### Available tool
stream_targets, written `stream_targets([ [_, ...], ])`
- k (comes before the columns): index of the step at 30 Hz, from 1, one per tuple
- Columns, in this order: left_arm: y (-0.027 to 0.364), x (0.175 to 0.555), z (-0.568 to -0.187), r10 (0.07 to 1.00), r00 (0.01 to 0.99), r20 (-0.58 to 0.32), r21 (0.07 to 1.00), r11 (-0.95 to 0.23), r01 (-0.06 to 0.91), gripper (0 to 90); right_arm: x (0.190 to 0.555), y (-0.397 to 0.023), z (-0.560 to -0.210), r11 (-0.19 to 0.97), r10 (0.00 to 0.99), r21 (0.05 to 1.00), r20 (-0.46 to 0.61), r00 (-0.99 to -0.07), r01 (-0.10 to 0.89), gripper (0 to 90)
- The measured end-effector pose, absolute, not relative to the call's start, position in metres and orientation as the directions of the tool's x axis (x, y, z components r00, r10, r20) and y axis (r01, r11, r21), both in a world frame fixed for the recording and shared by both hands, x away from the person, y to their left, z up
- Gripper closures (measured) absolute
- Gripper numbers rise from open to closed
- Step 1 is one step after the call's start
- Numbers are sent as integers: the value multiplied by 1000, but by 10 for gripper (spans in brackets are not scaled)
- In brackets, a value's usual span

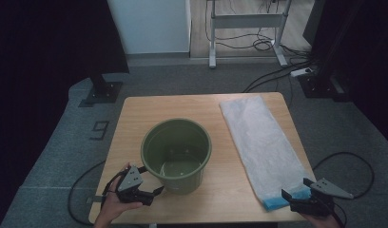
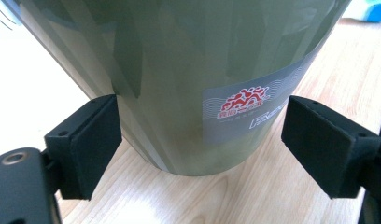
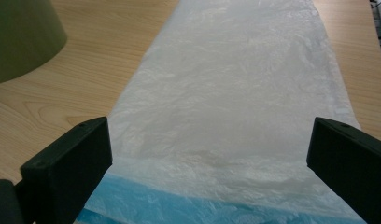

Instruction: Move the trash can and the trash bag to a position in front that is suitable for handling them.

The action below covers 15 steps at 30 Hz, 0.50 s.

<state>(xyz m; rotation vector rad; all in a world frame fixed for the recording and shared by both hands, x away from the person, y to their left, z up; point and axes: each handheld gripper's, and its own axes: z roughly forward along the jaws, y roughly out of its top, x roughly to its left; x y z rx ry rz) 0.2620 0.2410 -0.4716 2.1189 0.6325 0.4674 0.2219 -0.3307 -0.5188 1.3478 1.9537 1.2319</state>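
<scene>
Two grippers sat at the near edge of the wooden table (image 1: pixel 135 114), one in each of my hands. My left gripper (image 1: pixel 154 191) had its jaws spread apart on either side of the base of a green bucket (image 1: pixel 177 154); in the left gripper view one pad (image 2: pixel 86 144) lay right against the bucket's wall, while the other stood just clear of it beside a grey label with a red logo (image 2: pixel 242 103). The bucket stood upright near the middle of the table. My right gripper (image 1: pixel 293 195) was at the near right corner, jaws wide apart, poised at the near end of a flat white plastic bag (image 1: pixel 263 137) with a blue band (image 3: pixel 179 207) along that end. The bag stretched away toward the far edge.
</scene>
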Motion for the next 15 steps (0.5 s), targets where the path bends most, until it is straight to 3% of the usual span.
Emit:
stream_targets([
  [15, 190, 275, -469, 555, 822, 124, 787, -560, 260, 133, 224, -329, -515, 125, 887, 866, 122, -446, 484, 0],
])
